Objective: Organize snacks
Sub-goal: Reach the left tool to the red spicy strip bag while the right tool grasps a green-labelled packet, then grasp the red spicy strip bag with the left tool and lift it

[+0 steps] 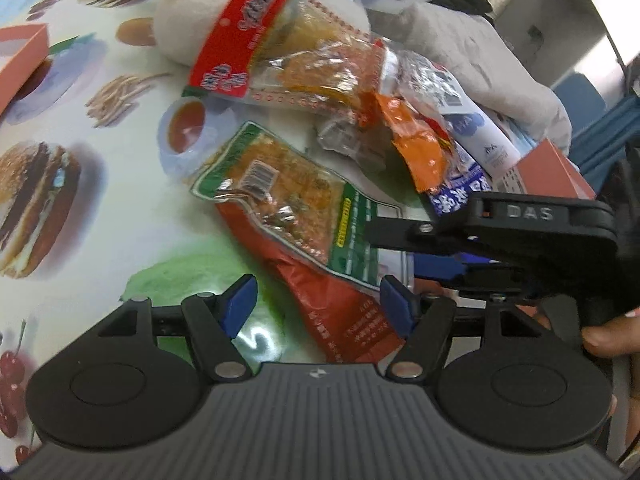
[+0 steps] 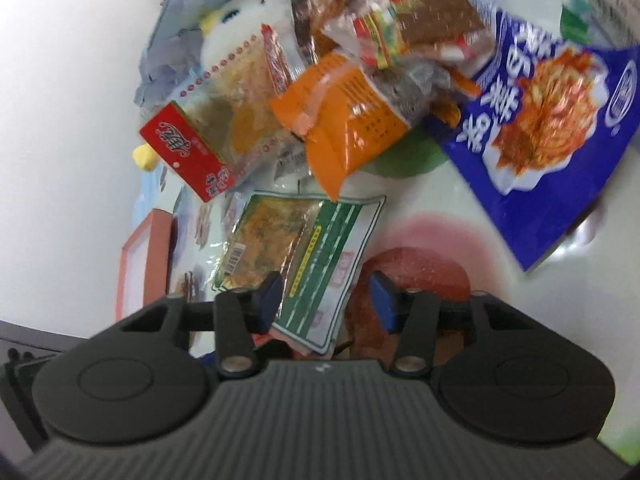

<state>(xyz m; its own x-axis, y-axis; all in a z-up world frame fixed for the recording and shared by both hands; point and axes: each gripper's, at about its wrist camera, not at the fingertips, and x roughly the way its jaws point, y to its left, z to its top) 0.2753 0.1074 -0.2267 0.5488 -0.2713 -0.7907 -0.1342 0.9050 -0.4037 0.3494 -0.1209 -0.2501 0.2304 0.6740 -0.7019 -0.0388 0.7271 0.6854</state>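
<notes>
A green and red snack packet [image 1: 288,216] lies flat on the food-print tablecloth [image 1: 100,208], in front of a heap of snacks. My left gripper [image 1: 318,306] is open just above the packet's red end, its blue pads either side of it and not pressing. From the right, my right gripper [image 1: 400,250] reaches over the packet's green edge. In the right wrist view the same packet [image 2: 304,248] runs between the right gripper's [image 2: 325,300] blue pads. One pad is at its edge, the other stands apart from it. The heap holds a red-labelled clear packet [image 1: 240,40], an orange packet [image 2: 348,120] and a blue packet [image 2: 540,120].
A white plush toy [image 1: 188,12] leans behind the heap. An orange box [image 1: 20,60] sits at the table's left, another orange box [image 1: 552,172] and a white tube [image 1: 488,136] at the right. A person's fingers [image 1: 608,336] hold the right gripper.
</notes>
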